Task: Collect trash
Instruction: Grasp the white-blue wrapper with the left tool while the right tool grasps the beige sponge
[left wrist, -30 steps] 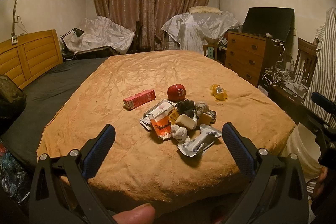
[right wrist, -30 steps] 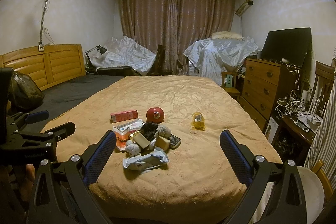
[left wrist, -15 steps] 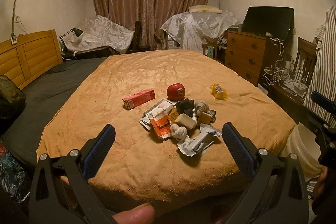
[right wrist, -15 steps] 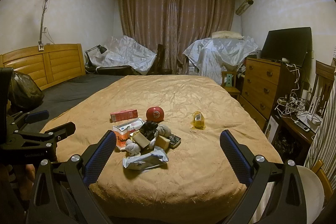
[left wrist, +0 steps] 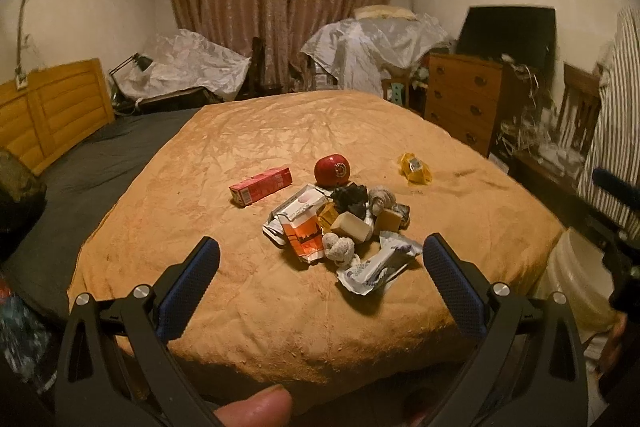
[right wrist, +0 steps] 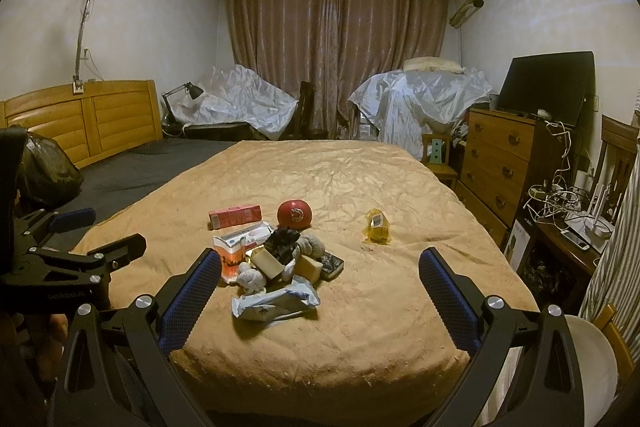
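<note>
A pile of trash (left wrist: 340,223) lies on the tan bedspread (left wrist: 256,139): an orange drink carton (left wrist: 304,241), crumpled tissues, a white wrapper (left wrist: 374,267), small boxes. A pink box (left wrist: 261,185), a red round tin (left wrist: 332,170) and a yellow wrapper (left wrist: 415,169) lie apart behind it. My left gripper (left wrist: 320,275) is open and empty, short of the pile. My right gripper (right wrist: 319,281) is open and empty above the bed's near edge, with the pile (right wrist: 276,263) between its fingers in view. The left gripper also shows at the left in the right wrist view (right wrist: 80,251).
A black trash bag (right wrist: 44,171) sits at the left by the wooden headboard (right wrist: 88,119). A dresser (right wrist: 500,163) with a TV stands right of the bed. A white bin (right wrist: 588,359) stands at the bed's near right corner. Covered furniture lines the curtain wall.
The left wrist view has shifted slightly with some blur, the pile sitting a little closer. The right gripper has barely moved. Both stay open.
</note>
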Motion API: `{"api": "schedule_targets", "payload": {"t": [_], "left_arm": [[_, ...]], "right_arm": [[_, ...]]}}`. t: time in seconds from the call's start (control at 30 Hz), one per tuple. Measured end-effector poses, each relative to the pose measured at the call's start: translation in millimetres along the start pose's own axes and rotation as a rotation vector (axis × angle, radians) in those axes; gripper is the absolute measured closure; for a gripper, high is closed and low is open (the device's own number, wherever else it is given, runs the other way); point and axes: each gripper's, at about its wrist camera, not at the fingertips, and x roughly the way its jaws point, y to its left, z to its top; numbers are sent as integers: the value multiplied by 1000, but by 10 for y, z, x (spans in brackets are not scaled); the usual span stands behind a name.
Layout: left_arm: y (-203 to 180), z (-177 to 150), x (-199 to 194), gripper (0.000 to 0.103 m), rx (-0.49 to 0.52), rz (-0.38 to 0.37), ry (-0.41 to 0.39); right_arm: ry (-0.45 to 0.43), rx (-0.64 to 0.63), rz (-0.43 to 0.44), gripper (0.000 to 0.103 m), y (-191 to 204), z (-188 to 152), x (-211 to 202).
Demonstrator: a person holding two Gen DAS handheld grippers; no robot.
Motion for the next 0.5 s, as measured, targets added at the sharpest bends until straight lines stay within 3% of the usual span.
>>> {"api": "schedule_targets", "payload": {"t": [0.1, 0.17, 0.4, 0.5], "left_arm": [[5, -82, 170, 5, 65, -45, -1], [-15, -130, 414, 5, 113, -87, 73], [-147, -307, 1363, 5, 208, -338, 305], [-276, -326, 1697, 18, 231, -399, 379]], "right_arm": [[20, -4, -8, 4, -53, -128, 81], [46, -3, -13, 4, -112, -218, 175], [137, 36, -27, 4, -342, -456, 545], [170, 55, -36, 4, -443, -539, 703]]}}
